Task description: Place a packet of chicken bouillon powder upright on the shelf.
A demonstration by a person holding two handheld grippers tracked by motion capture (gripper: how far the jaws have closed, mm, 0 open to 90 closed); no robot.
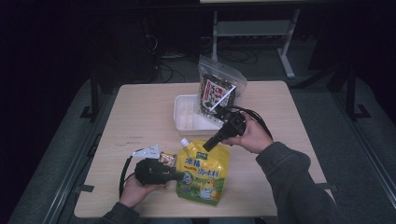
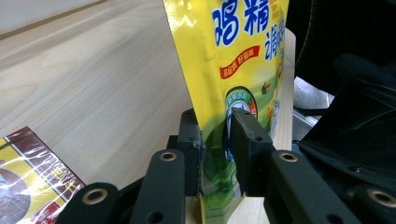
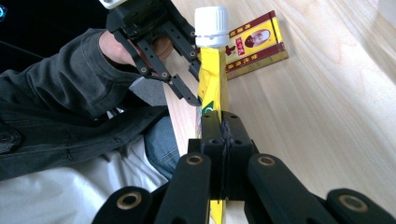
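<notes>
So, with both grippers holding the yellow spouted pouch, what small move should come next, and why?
Probably lift the yellow spouted pouch toward the white plastic tray: the left gripper and right gripper both pinch its edges, and it is not yet there.

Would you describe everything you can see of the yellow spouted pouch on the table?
The yellow pouch is a glossy, flexible film bag with blue lettering, a red band, a round green emblem and a cartoon chick near its base. A white screw cap tops a spout at one upper corner. It sits at the table's near edge. The left gripper is shut on its side edge, and the right gripper is shut on its top edge near the spout, so it is held between both.
</notes>
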